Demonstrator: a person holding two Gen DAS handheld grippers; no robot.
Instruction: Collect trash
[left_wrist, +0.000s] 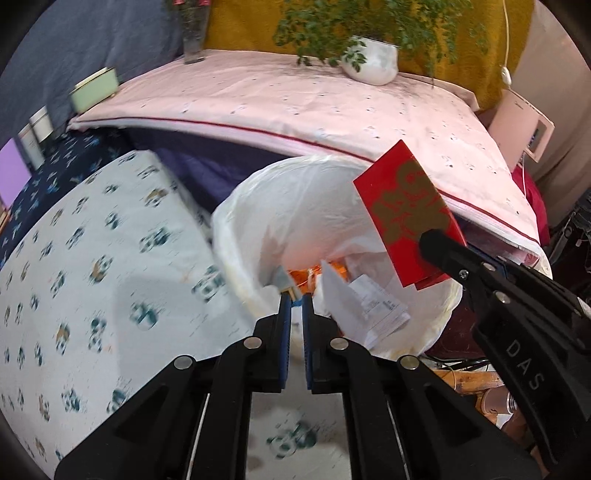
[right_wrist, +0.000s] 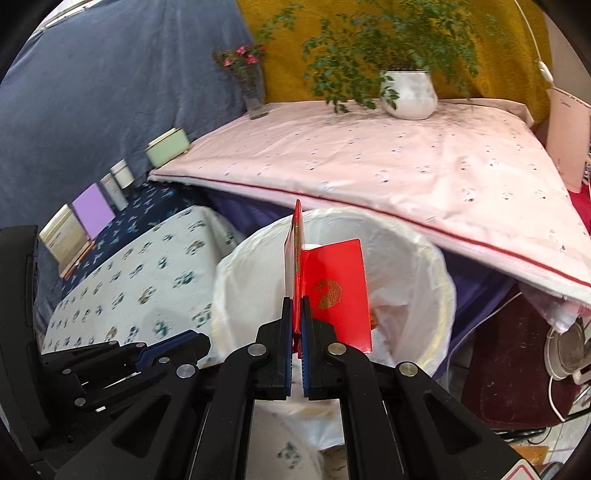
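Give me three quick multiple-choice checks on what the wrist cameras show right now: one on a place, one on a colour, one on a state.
1. Where is the red envelope?
A. flat on the pink cloth
B. held up over the lined bin
C. at the bottom of the bin

2. What colour is the liner of the bin?
A. black
B. blue
C. white

3. What is the state of the left tool?
A. shut, with nothing between its pads
B. shut on the envelope
C. wide open

Answers:
1 B: the right tool pinches the envelope's lower edge, and it stands above the bin's opening.
2 C: a white plastic bag is folded over the bin's rim.
3 A: in the left wrist view its blue pads stand close together and bare, pointing into the bin.
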